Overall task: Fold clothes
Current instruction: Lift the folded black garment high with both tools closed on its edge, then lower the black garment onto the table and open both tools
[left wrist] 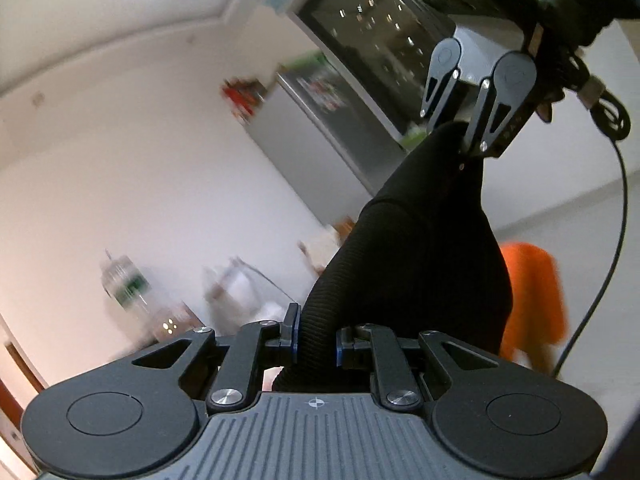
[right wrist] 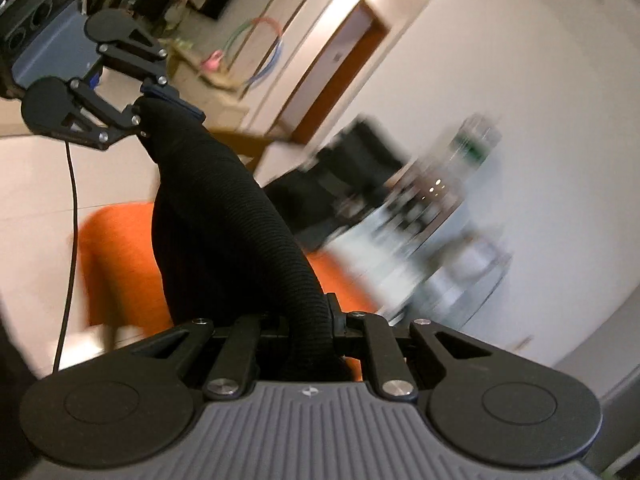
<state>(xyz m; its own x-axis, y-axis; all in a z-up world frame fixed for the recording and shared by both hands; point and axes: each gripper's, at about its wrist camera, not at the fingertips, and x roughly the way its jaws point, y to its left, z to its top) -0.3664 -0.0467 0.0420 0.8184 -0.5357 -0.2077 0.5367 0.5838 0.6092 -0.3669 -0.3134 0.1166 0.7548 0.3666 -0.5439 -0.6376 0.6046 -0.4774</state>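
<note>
A black ribbed garment (left wrist: 420,248) hangs in the air, stretched between both grippers. My left gripper (left wrist: 316,340) is shut on one end of its ribbed edge at the bottom of the left wrist view. The right gripper (left wrist: 466,146) shows up at the top right there, pinching the other end. In the right wrist view my right gripper (right wrist: 314,326) is shut on the black garment (right wrist: 224,216), and the left gripper (right wrist: 160,110) grips the far end at the upper left. An orange cloth (right wrist: 120,264) lies below, behind the black one.
The background is blurred by motion. A grey cabinet (left wrist: 316,132) and a dark screen (left wrist: 372,32) stand at the wall. A green-labelled water jug (right wrist: 472,148) sits on a cluttered table. A black cable (left wrist: 616,216) hangs from the right gripper. A brown door (right wrist: 340,64) is behind.
</note>
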